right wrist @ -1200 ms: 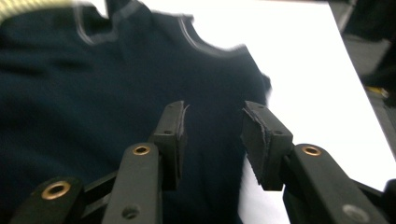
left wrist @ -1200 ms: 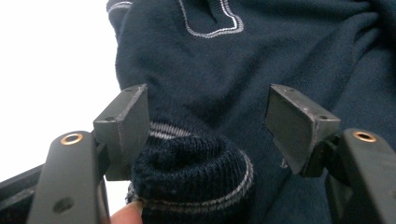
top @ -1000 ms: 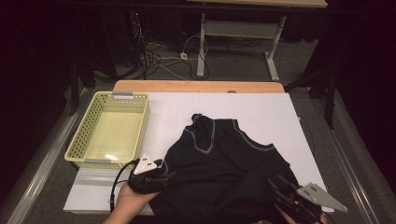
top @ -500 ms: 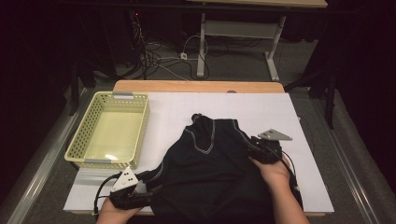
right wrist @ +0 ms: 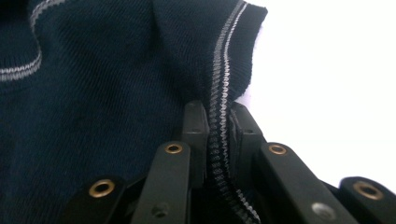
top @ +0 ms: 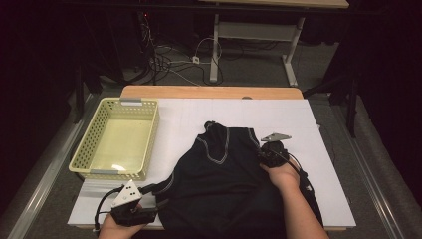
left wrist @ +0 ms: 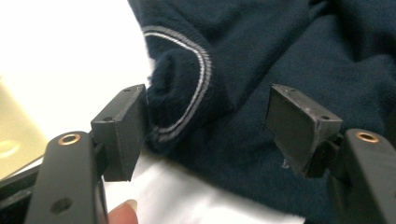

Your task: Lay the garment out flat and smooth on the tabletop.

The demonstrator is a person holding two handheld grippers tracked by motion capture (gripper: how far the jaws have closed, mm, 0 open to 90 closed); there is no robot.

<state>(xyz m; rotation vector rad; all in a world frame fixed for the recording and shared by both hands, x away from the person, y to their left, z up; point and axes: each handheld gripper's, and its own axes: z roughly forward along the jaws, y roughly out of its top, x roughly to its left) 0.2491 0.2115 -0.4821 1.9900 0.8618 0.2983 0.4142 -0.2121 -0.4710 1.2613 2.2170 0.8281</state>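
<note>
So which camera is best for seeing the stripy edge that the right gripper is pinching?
The right gripper view: the right gripper is shut on the stripy edge of the dark top, close up. In the high view that pinch is tiny and dark. The left gripper view shows a different stripy edge between open jaws.

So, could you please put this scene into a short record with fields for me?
garment: dark sleeveless top with grey-trimmed edges, spread on the white table
right tongs: just closed, shut on the top's trimmed armhole edge
left tongs: open, folded trimmed edge between the jaws, not clamped
basket: yellow, on the table's left side
</note>
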